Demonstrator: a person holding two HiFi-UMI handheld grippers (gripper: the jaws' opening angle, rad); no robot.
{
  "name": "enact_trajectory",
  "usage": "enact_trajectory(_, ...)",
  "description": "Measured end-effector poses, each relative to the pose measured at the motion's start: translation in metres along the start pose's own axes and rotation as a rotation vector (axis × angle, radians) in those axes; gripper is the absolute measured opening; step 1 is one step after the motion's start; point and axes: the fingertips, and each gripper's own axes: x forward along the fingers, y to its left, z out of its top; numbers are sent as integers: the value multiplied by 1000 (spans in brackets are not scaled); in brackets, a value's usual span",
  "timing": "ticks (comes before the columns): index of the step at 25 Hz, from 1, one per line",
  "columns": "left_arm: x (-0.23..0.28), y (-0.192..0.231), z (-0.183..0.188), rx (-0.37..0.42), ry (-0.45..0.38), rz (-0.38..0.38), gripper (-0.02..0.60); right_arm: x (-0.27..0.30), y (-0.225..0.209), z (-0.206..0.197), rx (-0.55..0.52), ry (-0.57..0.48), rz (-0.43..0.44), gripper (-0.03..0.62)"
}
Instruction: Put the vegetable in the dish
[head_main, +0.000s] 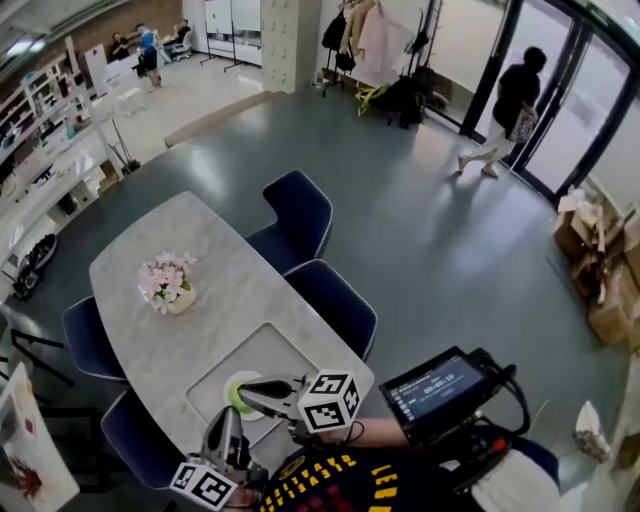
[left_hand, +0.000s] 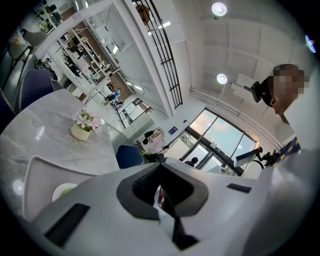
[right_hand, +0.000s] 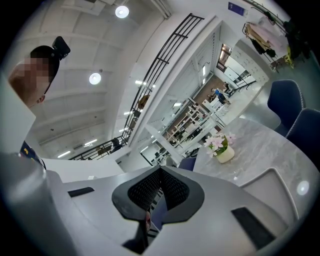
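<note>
A white dish sits on a grey tray at the near end of the marble table. Something green, apparently the vegetable, lies in it, half hidden by my right gripper, which hangs over the dish with its jaws pressed together and nothing between them. Just nearer, my left gripper points up at the tray's near edge, its jaws together and empty too. The left gripper view shows the dish pale green at lower left behind the left gripper. The right gripper points over the table, away from the dish.
A pot of pink flowers stands mid-table. Several dark blue chairs ring the table. A monitor rig is at my right side. People move in the far hall.
</note>
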Motion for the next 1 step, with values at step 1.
enact_trajectory(1,-1,1,-2,-1,1,3,0,0,0,-1,1,2,3,3)
